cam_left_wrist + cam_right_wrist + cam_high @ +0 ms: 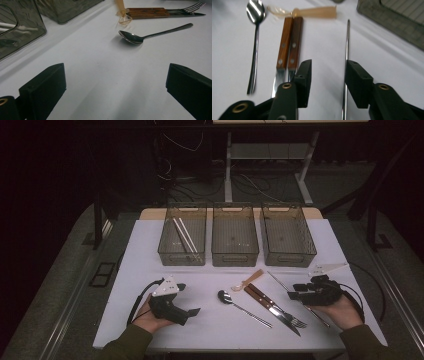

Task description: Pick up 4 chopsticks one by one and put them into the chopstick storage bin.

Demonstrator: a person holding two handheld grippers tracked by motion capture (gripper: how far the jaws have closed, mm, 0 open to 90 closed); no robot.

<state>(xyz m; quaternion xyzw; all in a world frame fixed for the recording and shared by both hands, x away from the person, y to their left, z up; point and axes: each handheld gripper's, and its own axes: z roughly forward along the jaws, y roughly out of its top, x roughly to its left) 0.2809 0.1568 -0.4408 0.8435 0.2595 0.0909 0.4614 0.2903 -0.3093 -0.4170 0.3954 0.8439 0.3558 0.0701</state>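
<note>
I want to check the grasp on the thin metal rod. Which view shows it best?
The right gripper view: the rod runs close up, just inside one of the right gripper's fingers, contact unclear. The high view shows it small, partly hidden by that gripper.

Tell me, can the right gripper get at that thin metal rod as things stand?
Probably yes. The right gripper has its jaws open, with the rod lying bare on the table by the inner edge of one jaw, nothing on top.

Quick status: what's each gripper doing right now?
Left gripper: open, nothing between its jaws.
Right gripper: open, over the thin metal rod, not gripping it.
</note>
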